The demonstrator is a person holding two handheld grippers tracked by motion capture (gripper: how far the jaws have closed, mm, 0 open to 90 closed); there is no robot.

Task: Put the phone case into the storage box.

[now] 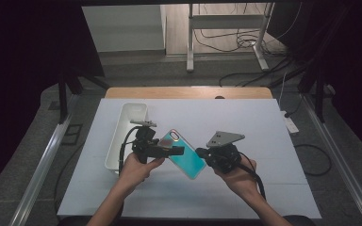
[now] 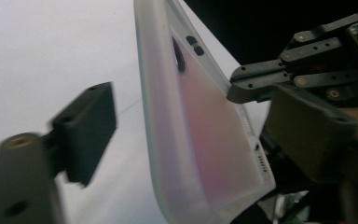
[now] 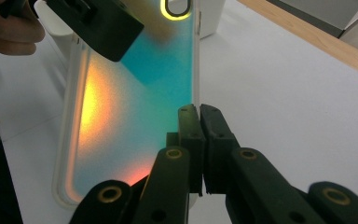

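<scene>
An iridescent teal phone case (image 1: 185, 153) hangs tilted above the white table (image 1: 245, 127), between both grippers. My right gripper (image 1: 201, 152) is shut on its right edge; in the right gripper view the two jaws (image 3: 199, 116) pinch the case's (image 3: 135, 102) thin rim. My left gripper (image 1: 178, 150) straddles the case's left part. In the left gripper view the case (image 2: 200, 140) stands between the jaws, and a gap shows between the left pad (image 2: 86, 128) and the case, so this gripper (image 2: 196, 135) is open. The right gripper's fingers (image 2: 261, 84) clamp the far rim.
A white rectangular bin (image 1: 125, 132) stands on the table just left of the left hand, and its corner (image 3: 210, 18) shows behind the case. The table's far edge is a wooden strip (image 1: 188, 92). Cables trail from both grippers.
</scene>
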